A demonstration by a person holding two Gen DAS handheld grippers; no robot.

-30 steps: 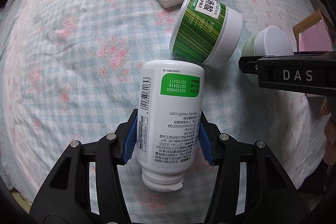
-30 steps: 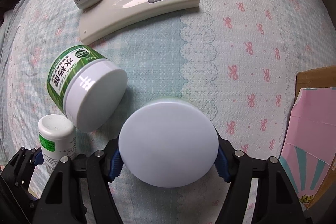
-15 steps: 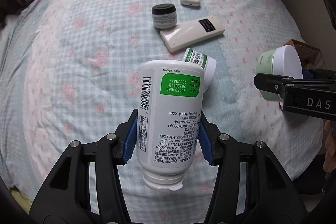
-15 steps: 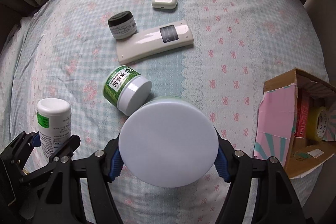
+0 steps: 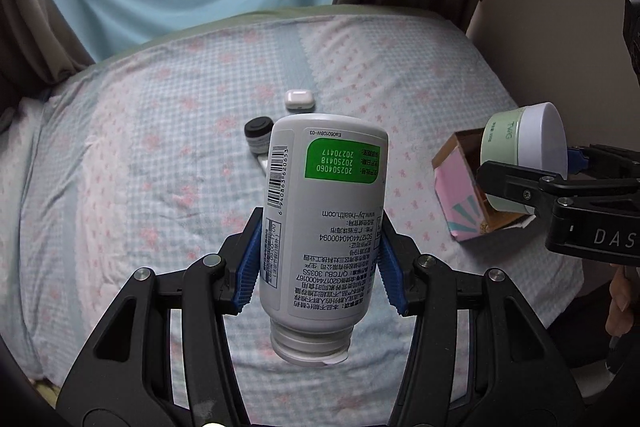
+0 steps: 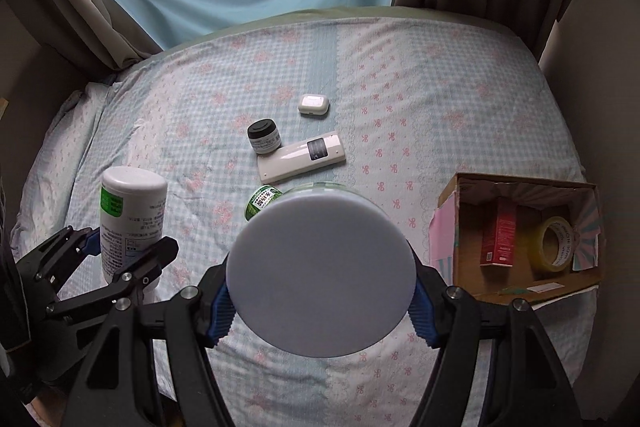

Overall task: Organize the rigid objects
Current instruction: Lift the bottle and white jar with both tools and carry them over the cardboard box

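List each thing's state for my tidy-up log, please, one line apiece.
left gripper: shut on the white bottle, cap toward the camera.
right gripper: shut on the pale green jar, lid on.
dark green jar: on its side on the bed.
black-lidded jar: upright, closed.
remote: lying flat.
earbud case: closed.
cardboard box: open, holding a red carton and tape roll.

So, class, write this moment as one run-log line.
left gripper: shut on white plastic supplement bottle | right gripper: shut on pale green white-lidded jar | both above bed | open cardboard box: holds items
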